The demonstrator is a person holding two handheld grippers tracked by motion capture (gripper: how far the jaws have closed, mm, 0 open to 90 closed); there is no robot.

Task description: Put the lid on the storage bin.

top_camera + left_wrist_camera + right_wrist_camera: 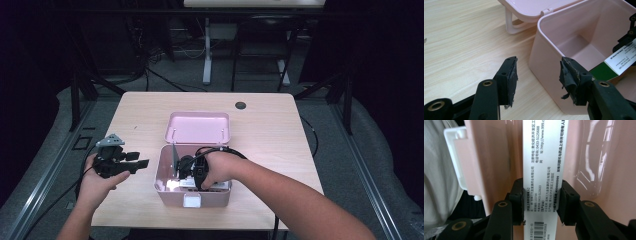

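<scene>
Risk — medicine box (545, 170) jams against pink case (165, 192) wall; my right fingers (517, 202) clamp it, left fingers (510, 77) wide, beside the case.

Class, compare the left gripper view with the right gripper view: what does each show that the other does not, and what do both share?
Left gripper view alone: the left gripper with jaws open and nothing between them, over the wooden table, beside the box's outer wall; the box's open lid lying behind it; a green face of the carton.

Right gripper view alone: the right gripper shut on the carton, whose white side carries printed text and a barcode.

Shared: the pink box and the carton inside it.
</scene>
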